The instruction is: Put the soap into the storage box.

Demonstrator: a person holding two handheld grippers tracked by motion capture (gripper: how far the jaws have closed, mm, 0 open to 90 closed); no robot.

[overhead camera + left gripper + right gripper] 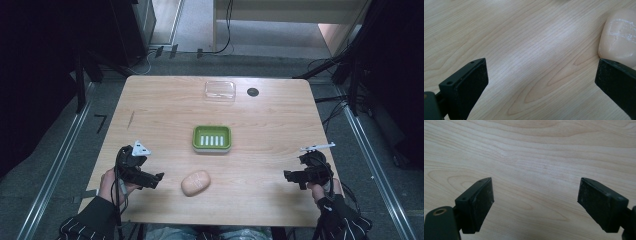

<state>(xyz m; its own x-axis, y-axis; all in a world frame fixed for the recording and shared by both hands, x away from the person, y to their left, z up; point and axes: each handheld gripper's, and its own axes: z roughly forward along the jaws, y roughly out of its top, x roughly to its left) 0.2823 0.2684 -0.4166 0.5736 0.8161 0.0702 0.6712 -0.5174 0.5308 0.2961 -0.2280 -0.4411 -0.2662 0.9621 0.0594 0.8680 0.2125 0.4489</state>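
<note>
Soap bar (195,183), peach-coloured, lies flat on the wooden table (270,130) near the person's edge, between the two grippers and nearer the left one. Green soap dish (212,138) w/ white slotted insert sits just beyond it, mid-table. Clear plastic lid (220,91) is well apart at the far edge, beside a dark round spot (253,92).

Left gripper (156,179) hovers low just left of the bar, jaws spread wide w/ nothing between them. In the left gripper view the bar (619,37) sits at the right edge, right next to the right-hand jaw, not between the pair. Right gripper (291,177) is well apart to the right, jaws also wide apart, bare wood under them in the right gripper view.

Likely job: pick up the bar, set it in the dish.

Risks from here, as I judge:
- Left gripper is off-centre; closing now would clip the bar's end or shove it sideways instead of straddling it.
- Bar is rounded and looks smooth, w/ white scuffs on top; a pinch near the edge could squirt it out.
- Approaching too low could drag a jaw tip on the tabletop.
- A tilted release could leave the bar perched on the dish rim.
</note>
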